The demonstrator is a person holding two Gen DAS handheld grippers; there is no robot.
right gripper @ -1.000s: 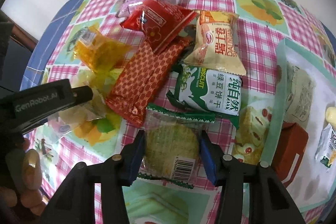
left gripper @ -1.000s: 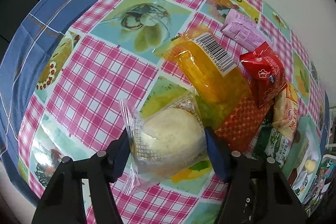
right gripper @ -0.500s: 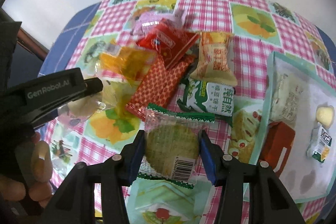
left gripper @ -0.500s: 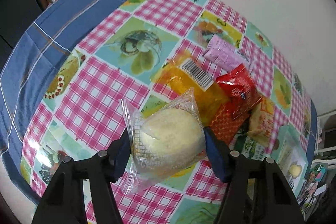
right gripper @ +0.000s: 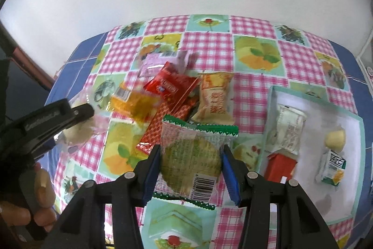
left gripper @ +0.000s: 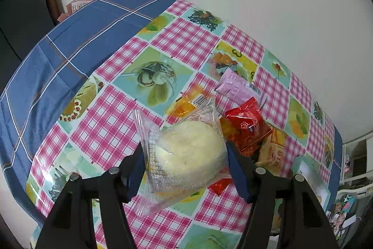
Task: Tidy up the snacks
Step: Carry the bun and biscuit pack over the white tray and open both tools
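My left gripper point(left gripper: 184, 162) is shut on a clear packet with a pale round cake point(left gripper: 186, 151), held well above the table. My right gripper point(right gripper: 191, 165) is shut on a green-edged packet with a round greenish biscuit point(right gripper: 191, 155), also lifted off the cloth. From the right wrist the left gripper point(right gripper: 77, 118) shows at the far left with its cake packet. Below lies a heap of snacks: a red packet point(right gripper: 171, 84), an orange-yellow packet point(right gripper: 137, 102), a pink packet point(right gripper: 163, 60), a beige packet point(right gripper: 214, 97) and a red patterned bar point(right gripper: 160, 125).
A teal-rimmed white tray point(right gripper: 356, 155) at the right holds several small items, among them a white wrapped snack point(right gripper: 289, 127) and a red box point(right gripper: 279, 165). The table wears a pink checked fruit-print cloth point(left gripper: 105, 123) over a blue one; a white wall stands behind. A person's hand point(right gripper: 35, 202) grips the left tool.
Both grippers have risen with their packets, so the table and snack heap look smaller and farther below. The wall now fills more of each view.
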